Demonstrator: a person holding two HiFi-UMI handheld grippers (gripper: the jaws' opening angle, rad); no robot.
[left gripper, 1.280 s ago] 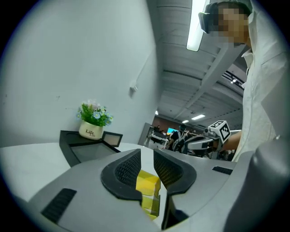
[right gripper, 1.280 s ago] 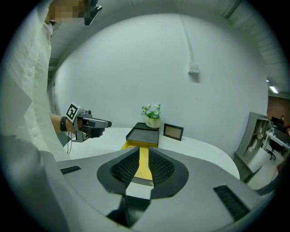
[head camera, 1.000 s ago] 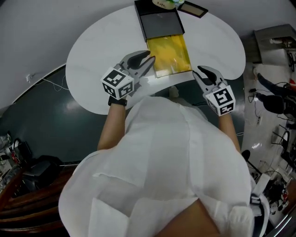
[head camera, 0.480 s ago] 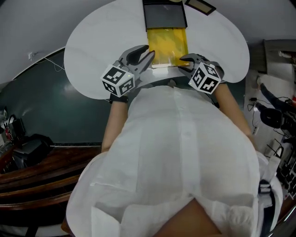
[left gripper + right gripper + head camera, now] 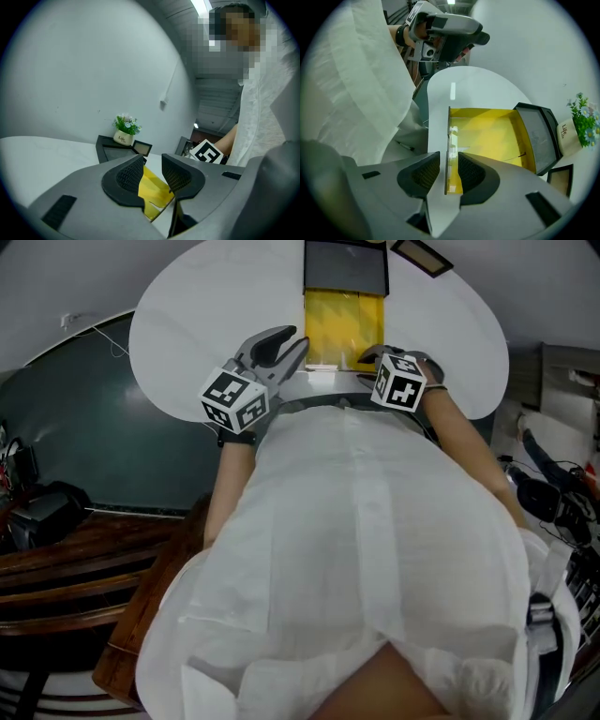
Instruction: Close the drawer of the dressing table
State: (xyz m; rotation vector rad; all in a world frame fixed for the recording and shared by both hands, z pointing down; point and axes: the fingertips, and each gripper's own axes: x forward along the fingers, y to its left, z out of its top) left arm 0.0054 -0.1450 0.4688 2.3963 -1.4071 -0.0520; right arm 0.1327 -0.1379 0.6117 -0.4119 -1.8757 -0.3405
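Yellow-lined drawer (image 5: 487,136) was straddled at its front by the right gripper (image 5: 446,165), jaws parted without pinching, likely for pushing it shut; the left gripper (image 5: 152,165) was held spread, empty.

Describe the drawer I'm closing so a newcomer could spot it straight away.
Find the white rounded tabletop; at its edge nearest the person, just in front of the dark tray, the drawer stands pulled out. It is the only bright yellow thing there.
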